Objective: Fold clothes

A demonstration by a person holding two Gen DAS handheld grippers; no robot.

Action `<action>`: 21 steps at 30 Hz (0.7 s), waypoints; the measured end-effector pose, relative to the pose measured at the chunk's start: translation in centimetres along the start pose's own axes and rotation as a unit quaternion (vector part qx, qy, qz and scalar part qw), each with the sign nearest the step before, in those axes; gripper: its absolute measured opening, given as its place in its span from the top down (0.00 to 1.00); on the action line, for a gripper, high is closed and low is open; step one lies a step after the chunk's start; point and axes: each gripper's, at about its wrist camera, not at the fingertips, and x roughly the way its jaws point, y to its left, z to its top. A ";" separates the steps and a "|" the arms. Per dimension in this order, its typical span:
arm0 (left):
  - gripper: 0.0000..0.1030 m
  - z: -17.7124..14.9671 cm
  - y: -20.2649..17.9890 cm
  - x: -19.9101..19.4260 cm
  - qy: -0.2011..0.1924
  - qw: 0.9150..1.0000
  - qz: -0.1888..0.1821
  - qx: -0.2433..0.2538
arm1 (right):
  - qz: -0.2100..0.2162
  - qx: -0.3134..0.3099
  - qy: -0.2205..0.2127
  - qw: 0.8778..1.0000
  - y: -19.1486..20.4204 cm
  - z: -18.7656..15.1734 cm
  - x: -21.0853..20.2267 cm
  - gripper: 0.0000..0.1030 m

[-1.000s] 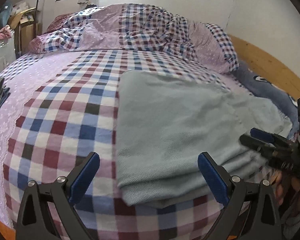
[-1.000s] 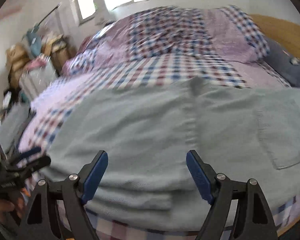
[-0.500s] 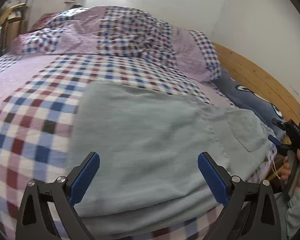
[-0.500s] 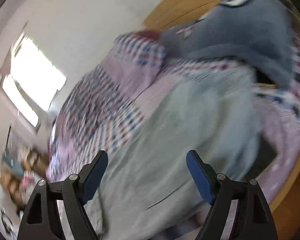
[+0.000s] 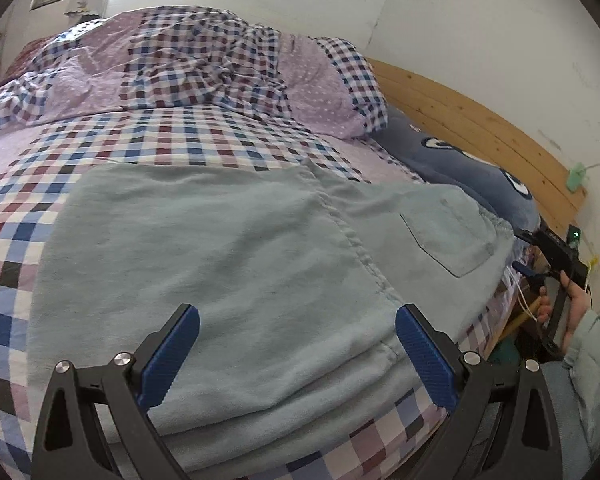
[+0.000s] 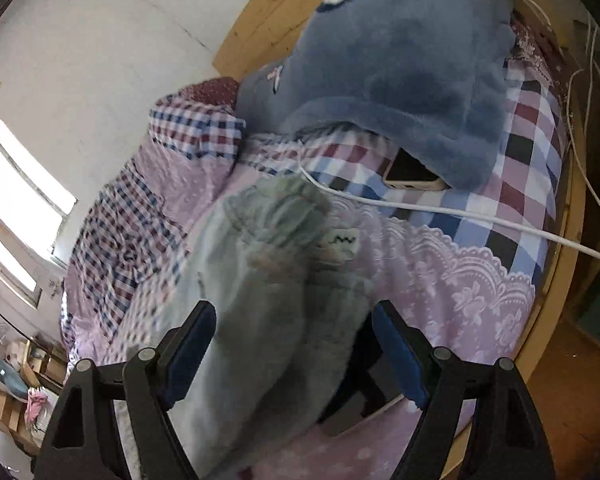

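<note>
two grippers, both with fingers spread wide and nothing pinched between them, as far as i can see. my left gripper [image 5: 296,354] hovers over the near edge of the pale green trousers [image 5: 236,280], which lie flat on the checked bedspread [image 5: 60,184] near the front side of the bed. they look folded once already: several layers show stacked along the near edge, a seam runs down the middle, and a back pocket [image 5: 448,236] faces up toward the right end.

my right gripper [image 6: 294,354] is at the far right end of the bed, rolled on its side, lined up with the bunched waistband [image 6: 284,208] of the trousers. the cloth runs between the fingers there, but i can't say the pads are pressing on it; the gap looks wider than the fabric, so i read it as not yet gripped. from the left camera i can see that same gripper [image 5: 540,256] held in a hand [image 5: 572,300] just past the trouser edge.

close by the waistband are a white cable [image 6: 460,216], a phone [image 6: 412,178] tucked under the blue plush toy [image 6: 400,60], and a dark flat thing beneath the cloth.

my judgement: one fold done, and the next, bringing the waist end across toward the leg end, is only being set up. after that comes tidying and setting the pair aside. i'd watch that cable when closing on the waistband.
</note>
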 end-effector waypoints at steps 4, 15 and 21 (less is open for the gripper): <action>0.03 0.0 -0.2 0.2 0.000 1.000 -0.004 -0.001 | 0.036 -0.003 0.008 0.999 -0.4 0.3 1.1 0.18; 0.03 -0.2 -0.3 0.6 0.002 1.000 -0.005 -0.005 | 0.028 0.026 0.041 0.998 -2.2 0.3 4.0 0.17; 0.03 -0.2 0.1 0.9 0.013 1.000 -0.010 -0.021 | 0.048 0.043 0.036 0.997 -2.8 0.7 5.1 0.16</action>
